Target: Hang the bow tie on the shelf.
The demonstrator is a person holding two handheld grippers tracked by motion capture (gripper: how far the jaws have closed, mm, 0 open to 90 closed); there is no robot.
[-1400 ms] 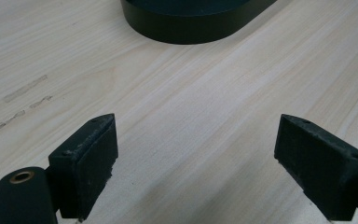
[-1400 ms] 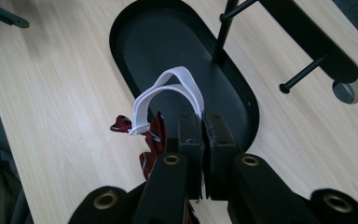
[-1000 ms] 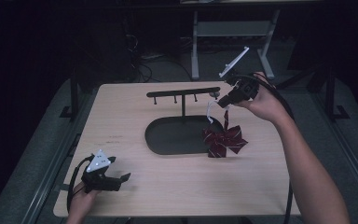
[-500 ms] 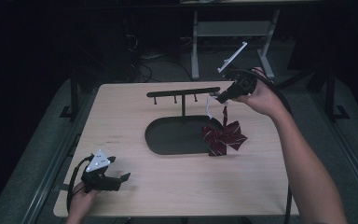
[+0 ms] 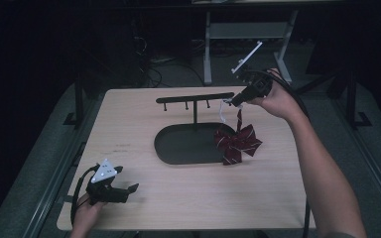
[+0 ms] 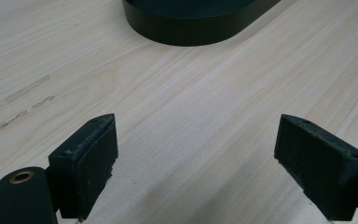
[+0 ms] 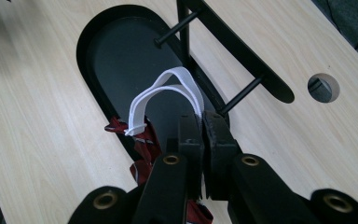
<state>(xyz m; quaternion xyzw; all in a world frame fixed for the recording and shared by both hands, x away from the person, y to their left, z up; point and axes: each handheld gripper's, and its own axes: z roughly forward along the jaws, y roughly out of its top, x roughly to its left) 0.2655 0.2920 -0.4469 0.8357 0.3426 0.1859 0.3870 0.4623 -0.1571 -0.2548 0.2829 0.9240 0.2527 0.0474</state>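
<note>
Bow tie (image 5: 237, 143) strap pinched by right gripper (image 5: 237, 102); left gripper (image 5: 129, 191) gapes over pale wood table (image 5: 144, 119), dark room

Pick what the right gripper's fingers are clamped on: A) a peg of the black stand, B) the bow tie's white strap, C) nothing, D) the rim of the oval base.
B: the right gripper is shut on the white strap, with the red bow tie hanging below it.

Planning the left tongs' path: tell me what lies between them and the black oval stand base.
Only bare light wooden table lies between the open left tongs and the black oval stand base, seen in the left gripper view.
</note>
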